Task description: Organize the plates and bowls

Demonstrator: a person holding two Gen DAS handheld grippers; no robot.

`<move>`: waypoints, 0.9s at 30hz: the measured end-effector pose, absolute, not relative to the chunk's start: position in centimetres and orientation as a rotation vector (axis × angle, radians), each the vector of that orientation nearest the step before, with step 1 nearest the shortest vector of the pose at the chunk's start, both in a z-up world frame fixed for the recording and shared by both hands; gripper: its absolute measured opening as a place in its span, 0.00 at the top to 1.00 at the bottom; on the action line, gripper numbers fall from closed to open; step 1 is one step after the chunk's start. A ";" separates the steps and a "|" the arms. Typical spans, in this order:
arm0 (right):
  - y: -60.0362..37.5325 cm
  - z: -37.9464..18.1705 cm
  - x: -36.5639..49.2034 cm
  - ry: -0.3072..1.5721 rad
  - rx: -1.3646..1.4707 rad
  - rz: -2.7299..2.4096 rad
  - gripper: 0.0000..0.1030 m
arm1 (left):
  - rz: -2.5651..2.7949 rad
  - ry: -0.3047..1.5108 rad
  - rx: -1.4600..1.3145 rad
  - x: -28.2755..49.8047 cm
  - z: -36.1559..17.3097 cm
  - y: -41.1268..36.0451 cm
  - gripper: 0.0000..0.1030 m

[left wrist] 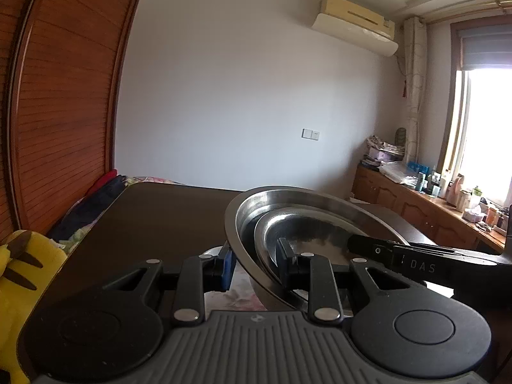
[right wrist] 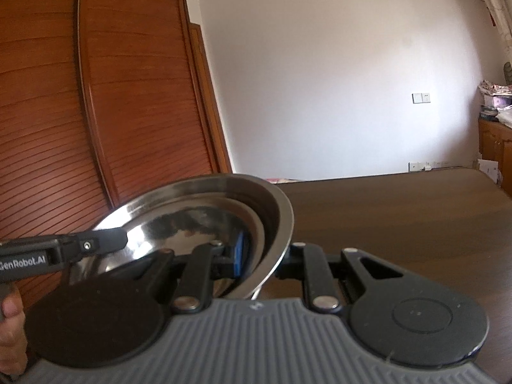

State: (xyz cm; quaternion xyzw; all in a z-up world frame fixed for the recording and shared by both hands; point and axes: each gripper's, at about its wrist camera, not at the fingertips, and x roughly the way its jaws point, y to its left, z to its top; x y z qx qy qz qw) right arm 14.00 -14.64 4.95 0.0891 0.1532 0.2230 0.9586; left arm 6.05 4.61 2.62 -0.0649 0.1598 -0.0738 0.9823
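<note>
Between your left tongs (left wrist: 256,267), the near rim of a steel bowl (left wrist: 288,206) is pinched: the blue-padded finger sits outside the wall and the other finger inside, so the jaws are partly closed on it. A smaller bowl (left wrist: 307,233) is nested inside the big one, and both ride tilted above the desk (left wrist: 153,217).

Your right tongs (right wrist: 264,257) grip the same stack from the opposite side. Its jaws are nearly closed on the rim, with the blue pad inside the bowls and the other finger outside the outer wall. Each wrist view shows the other tongs reaching in across the bowls, so you are holding the stack with both at once.

Below the bowls the dark desk stretches away. A louvred wooden wardrobe (right wrist: 96,112) stands beyond its left side, and a yellow plush toy (left wrist: 22,275) sits at the left edge of the left view. Your thumb (right wrist: 9,307) shows at the left edge of the right view. Against the right wall a cluttered counter (left wrist: 432,204) runs under a bright window (left wrist: 489,128).
</note>
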 end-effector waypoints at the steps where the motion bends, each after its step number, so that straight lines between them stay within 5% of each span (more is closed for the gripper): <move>1: -14.5 4.9 14.1 0.315 0.182 0.456 0.80 | -0.144 0.322 -0.132 6.0 2.6 4.8 0.45; 27: -11.3 4.4 14.8 0.365 0.144 0.477 0.80 | -0.090 0.363 -0.148 6.6 0.2 6.0 0.43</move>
